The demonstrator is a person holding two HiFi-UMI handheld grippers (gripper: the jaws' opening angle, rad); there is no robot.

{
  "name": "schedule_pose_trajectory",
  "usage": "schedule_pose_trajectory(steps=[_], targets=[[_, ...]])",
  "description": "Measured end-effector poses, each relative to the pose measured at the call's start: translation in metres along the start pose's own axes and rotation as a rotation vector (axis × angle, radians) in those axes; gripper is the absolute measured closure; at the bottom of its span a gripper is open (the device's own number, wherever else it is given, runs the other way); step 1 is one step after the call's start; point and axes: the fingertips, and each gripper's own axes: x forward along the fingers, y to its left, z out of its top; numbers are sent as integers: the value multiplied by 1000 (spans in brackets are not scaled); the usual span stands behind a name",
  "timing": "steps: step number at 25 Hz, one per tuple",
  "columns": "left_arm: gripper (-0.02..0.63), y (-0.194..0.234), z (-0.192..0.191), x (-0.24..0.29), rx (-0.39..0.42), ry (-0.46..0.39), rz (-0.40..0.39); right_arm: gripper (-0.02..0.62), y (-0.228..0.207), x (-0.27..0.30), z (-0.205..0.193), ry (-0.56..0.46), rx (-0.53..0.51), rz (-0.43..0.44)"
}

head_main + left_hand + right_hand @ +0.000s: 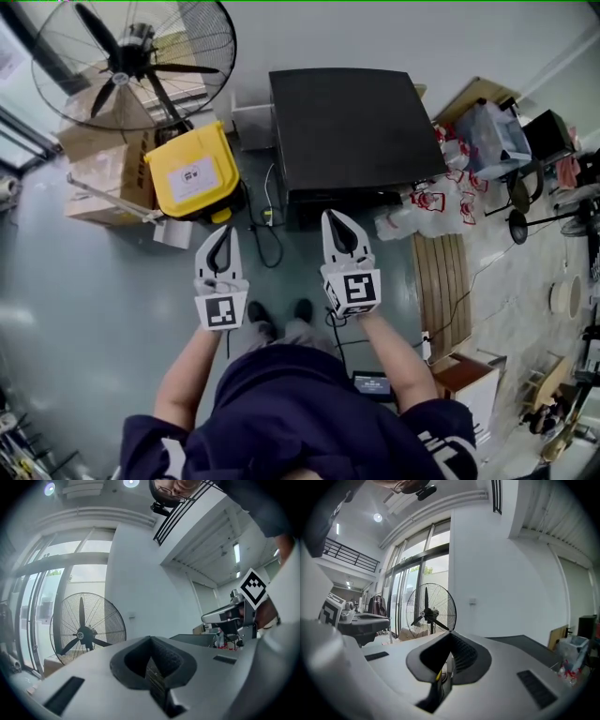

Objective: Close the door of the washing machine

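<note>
Clenched tip to tip on both sides, grasping nothing: left gripper (227,231) and right gripper (334,216) alike, held level and side by side.

Washer (347,112) dead ahead: at 12 o'clock from the right jaws, nearer 1 o'clock from the left, with the left gripper off the washer's left corner. Right gripper the nearer of the two, tips just at the front edge in the head view. Front edge running 9 to 3 o'clock, square across the line of both grippers.

Door itself: cannot tell. From above, only the black top and a dark strip of front. No leaf swung out over the floor (112,281) toward 6 o'clock, so probably flush or nearly so, but not settled from here. Hence no call on which hand, if either, has pushing to do.

Only in the head view: the whole layout, with washer at 12, fan (131,56) at 10 and both grippers over the floor. From the right gripper view: washer top as a dark slab at 4 o'clock, fan past the tips at 12. From the left gripper view: fan at 9, the other gripper at 3. In neither, any sight of the front face, so nothing on the door.
</note>
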Motion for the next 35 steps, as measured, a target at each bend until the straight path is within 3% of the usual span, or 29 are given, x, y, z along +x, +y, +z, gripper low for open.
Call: schedule_pose_trajectory(steps=[12, 17, 23, 35], targets=[[581, -10, 45, 5, -16, -38, 11, 575, -7, -8, 36, -22, -15, 8], [583, -13, 47, 5, -23, -34, 5, 575, -3, -10, 41, -24, -26, 16], [581, -4, 54, 1, -52, -34, 72, 575, 0, -11, 47, -7, -40, 29], [583, 13, 50, -8, -25, -23, 106, 575, -7, -10, 53, -40, -44, 14]])
